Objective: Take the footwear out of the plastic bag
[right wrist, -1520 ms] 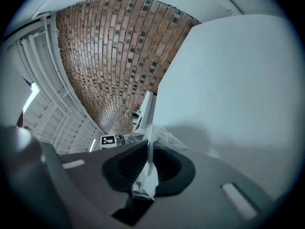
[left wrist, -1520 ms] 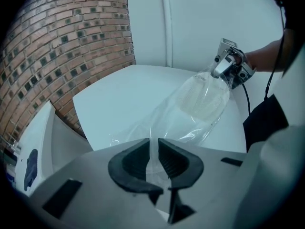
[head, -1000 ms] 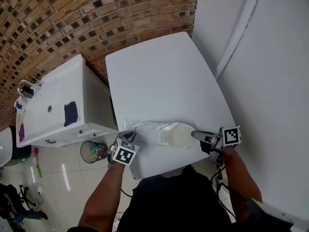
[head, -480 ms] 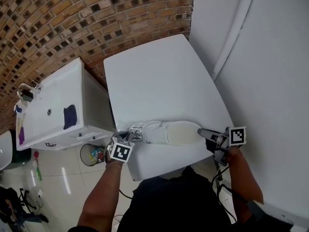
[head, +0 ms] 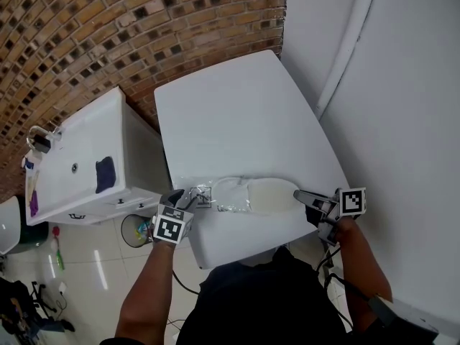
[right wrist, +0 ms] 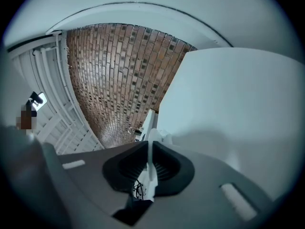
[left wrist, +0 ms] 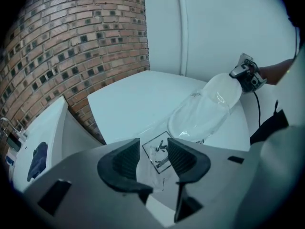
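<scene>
Left gripper view shows the left gripper [left wrist: 155,157] with its jaws standing apart. They have just been opening, and the printed flat end of the clear plastic bag [head: 215,194] lies between them, but the pads do not press on it. In the right gripper view the right gripper [right wrist: 148,150] is clenched on a thin white edge, which I judge to be the rim of the white slipper [head: 272,196].

In the head view the slipper lies across the near edge of the white table [head: 237,113], between the two grippers. Its end toward the right gripper looks bare, while its other end is under the wrinkled film, so the slipper seems to be about half out of the bag.

The slipper looks light and soft, with a thin flat sole, so it will probably bend in a grip instead of resisting. A hold on the rim of the sole, as the right gripper has now, seems suitable. The bag is thin and probably slippery, and it may cling to the fabric. The best place to take it is the loose flat end beyond the slipper, where the pads catch only film. Because both things lie near the table edge, a careless pull could drag them off.
</scene>
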Action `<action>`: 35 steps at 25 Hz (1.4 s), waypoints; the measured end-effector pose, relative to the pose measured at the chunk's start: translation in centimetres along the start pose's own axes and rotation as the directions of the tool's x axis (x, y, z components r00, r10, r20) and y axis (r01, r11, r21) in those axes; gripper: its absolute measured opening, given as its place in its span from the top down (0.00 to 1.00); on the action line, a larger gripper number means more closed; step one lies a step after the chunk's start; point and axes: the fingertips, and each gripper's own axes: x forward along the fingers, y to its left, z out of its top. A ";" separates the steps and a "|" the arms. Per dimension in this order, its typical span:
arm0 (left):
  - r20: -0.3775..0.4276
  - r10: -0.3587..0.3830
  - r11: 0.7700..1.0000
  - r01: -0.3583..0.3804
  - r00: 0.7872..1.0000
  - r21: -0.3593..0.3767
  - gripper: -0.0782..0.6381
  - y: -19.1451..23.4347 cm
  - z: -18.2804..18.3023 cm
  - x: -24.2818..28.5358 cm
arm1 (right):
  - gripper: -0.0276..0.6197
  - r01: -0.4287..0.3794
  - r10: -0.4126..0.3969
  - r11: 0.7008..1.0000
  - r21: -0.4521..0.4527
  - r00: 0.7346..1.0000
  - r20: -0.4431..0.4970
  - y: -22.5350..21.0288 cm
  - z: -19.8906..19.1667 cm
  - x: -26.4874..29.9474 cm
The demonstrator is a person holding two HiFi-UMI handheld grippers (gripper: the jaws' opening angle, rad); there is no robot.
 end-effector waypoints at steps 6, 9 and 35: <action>0.041 -0.106 0.977 0.096 0.994 0.191 0.63 -3.7 2.6 -0.4 | 0.91 -0.013 0.013 0.999 -0.030 1.000 0.001 0.7 0.2 0.4; 0.013 -0.141 0.955 0.133 0.990 0.264 0.65 -6.2 3.6 0.8 | 0.91 -0.022 0.022 0.999 -0.025 1.000 -0.002 0.9 0.1 0.8; -0.165 -0.033 0.939 0.087 0.986 0.332 0.88 -6.2 3.1 5.5 | 0.91 -0.025 0.025 0.999 -0.024 1.000 0.017 1.8 1.4 -1.5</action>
